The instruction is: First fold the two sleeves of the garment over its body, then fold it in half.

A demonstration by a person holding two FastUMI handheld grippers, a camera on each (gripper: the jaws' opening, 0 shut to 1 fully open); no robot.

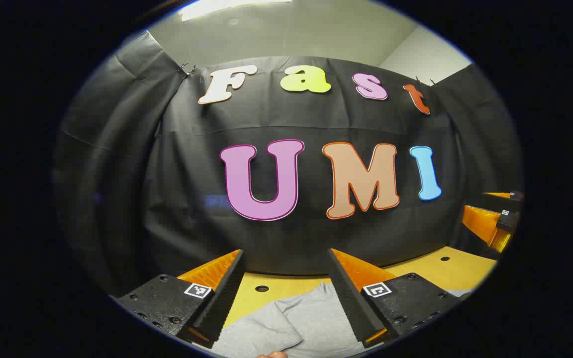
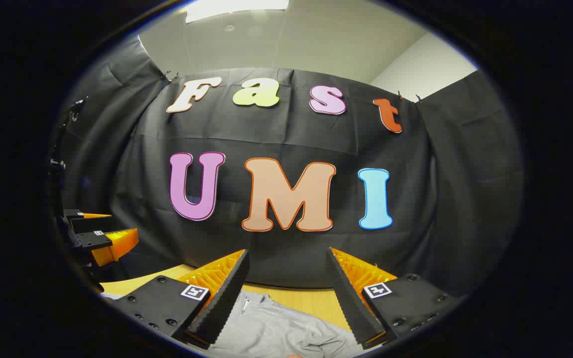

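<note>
We have both grippers raised above the table [image 1: 445, 271], pointed at the booth wall, and neither has touched the garment [image 1: 296, 320] yet. The left gripper [image 1: 286, 293] has its fingers spread wide with nothing between them, and so does the right gripper [image 2: 286, 293]. The grey garment lies on the table just below and ahead of both, its fabric showing through each gap; in the right gripper view we can make out a zipper [image 2: 244, 303] and some creases, but we cannot tell which part is a sleeve. In the left gripper view the right gripper sits off at the right edge, level with us.

We judge this to be the start — no sleeve fold in hand. Next we need to tip down, find a sleeve's outer end, close on it, and carry it across the body.
</note>
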